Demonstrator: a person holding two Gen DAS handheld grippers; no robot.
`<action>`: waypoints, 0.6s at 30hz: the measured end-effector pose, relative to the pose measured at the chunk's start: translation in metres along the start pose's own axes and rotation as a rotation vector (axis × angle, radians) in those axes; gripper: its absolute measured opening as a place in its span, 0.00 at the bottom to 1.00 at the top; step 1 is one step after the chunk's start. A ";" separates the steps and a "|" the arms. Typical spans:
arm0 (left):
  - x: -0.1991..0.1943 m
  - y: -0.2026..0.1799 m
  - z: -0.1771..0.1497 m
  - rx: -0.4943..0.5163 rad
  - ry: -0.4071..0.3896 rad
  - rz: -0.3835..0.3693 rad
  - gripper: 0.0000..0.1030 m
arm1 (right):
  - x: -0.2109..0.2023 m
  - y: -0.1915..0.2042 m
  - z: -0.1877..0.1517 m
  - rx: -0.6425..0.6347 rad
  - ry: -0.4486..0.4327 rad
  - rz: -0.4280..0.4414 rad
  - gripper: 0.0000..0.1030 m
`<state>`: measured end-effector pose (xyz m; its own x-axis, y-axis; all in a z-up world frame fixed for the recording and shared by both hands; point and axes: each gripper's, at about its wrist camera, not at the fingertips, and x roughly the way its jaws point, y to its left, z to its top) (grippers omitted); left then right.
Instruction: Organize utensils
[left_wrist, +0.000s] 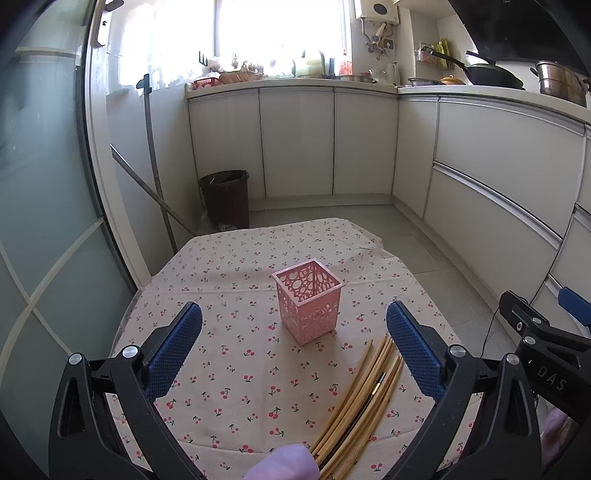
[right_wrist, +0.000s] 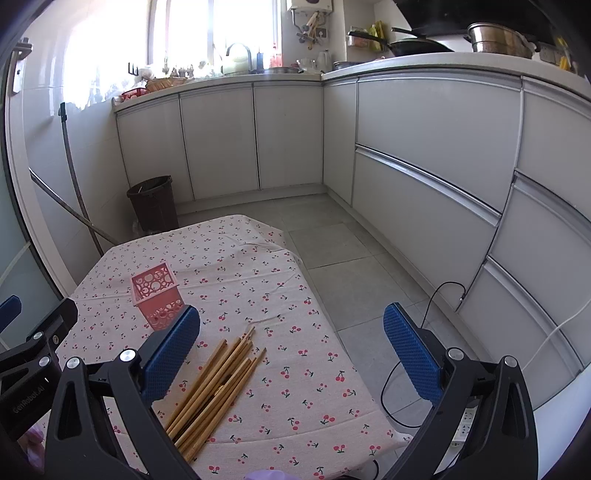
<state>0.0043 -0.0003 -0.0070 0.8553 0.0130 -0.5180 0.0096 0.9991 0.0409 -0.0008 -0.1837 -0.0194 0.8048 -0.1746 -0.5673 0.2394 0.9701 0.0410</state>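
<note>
both grippers hang over the cherry-print tablecloth (left_wrist: 229, 266) with nothing between their blue pads: the left gripper (left_wrist: 293, 347) is spread wide and empty, and the right gripper (right_wrist: 291, 347) is equally wide and empty. a loose bundle of wooden chopsticks (right_wrist: 218, 384) lies flat on the cloth near the front edge, tips fanned toward the pink perforated holder (left_wrist: 306, 302), which stands upright near the middle of the table, just beyond the tips and apart from them. nothing has gone into the holder yet, as far as its open top shows.

likely trouble from here: the sticks are thin, round and piled, so a pinch may catch only some and roll the rest toward the table's edge. the holder looks light; a tilted bundle pushed against its rim could tip or shove it. the cloth may also bunch under a low pad.
</note>
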 end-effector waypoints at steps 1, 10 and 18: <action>0.000 0.000 0.000 -0.001 0.001 0.001 0.93 | 0.000 0.000 0.000 0.001 0.000 0.000 0.94; 0.003 0.000 -0.001 -0.004 0.007 0.004 0.93 | 0.000 0.000 0.000 0.004 0.005 0.003 0.94; 0.004 0.002 -0.002 -0.007 0.014 0.006 0.93 | 0.000 0.000 0.000 0.005 0.011 0.002 0.94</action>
<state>0.0065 0.0015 -0.0102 0.8482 0.0196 -0.5294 0.0006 0.9993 0.0380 -0.0007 -0.1837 -0.0200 0.7990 -0.1709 -0.5766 0.2407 0.9695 0.0462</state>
